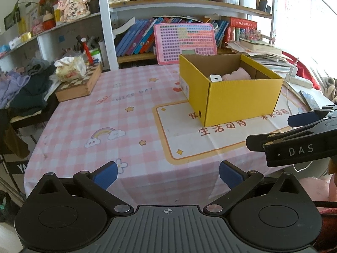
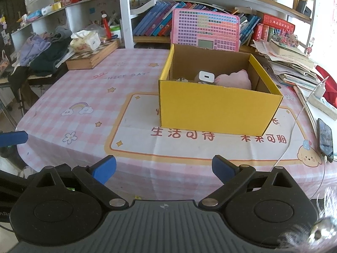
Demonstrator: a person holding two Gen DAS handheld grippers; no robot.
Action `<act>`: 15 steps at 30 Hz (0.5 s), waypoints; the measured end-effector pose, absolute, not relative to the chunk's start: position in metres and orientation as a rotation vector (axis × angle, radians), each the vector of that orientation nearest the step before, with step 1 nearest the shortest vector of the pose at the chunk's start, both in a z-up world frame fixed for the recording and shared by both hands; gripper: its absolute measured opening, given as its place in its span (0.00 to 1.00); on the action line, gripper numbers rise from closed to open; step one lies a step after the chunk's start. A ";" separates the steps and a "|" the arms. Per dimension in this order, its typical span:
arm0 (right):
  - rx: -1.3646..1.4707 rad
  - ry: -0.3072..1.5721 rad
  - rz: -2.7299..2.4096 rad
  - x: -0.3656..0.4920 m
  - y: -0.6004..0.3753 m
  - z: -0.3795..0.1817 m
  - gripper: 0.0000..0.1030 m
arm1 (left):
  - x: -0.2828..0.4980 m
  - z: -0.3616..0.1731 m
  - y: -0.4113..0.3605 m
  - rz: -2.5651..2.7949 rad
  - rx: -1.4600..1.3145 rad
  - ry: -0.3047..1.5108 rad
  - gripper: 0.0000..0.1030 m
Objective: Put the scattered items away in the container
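The pink checked tablecloth (image 2: 88,97) lay bare, the box (image 2: 219,109) at one o'clock already held everything, so I kept both empty grippers, left (image 1: 168,174) and right (image 2: 164,169), spread and withdrew.

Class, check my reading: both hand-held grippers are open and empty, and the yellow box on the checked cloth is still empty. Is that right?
One thing is wrong. The yellow box is not empty: the right wrist view shows a white charger and a pink soft item inside it. The rest stands: the left hand-held gripper and right hand-held gripper are open and empty, and the box sits on the checked cloth.
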State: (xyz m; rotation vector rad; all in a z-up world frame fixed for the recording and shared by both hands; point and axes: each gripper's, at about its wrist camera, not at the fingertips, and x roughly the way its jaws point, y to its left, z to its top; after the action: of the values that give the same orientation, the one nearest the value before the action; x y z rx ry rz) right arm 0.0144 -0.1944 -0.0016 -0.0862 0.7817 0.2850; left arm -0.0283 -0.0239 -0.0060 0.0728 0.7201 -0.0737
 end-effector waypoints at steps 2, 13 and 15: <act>-0.087 0.781 0.285 0.014 -0.194 -0.001 0.96 | -0.028 -0.005 -0.023 -0.079 0.066 0.719 1.00; -0.092 0.788 0.278 0.014 -0.192 -0.002 0.96 | -0.024 -0.007 -0.017 -0.082 0.035 0.734 1.00; -0.090 0.789 0.276 0.015 -0.192 -0.002 0.96 | -0.025 -0.007 -0.017 -0.087 0.028 0.731 1.00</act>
State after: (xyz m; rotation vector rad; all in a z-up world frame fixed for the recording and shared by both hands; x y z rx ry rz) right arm 0.0149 -0.1918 -0.0021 -0.0901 0.7894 0.2764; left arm -0.0247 -0.0167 -0.0071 0.0280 0.7307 -0.0868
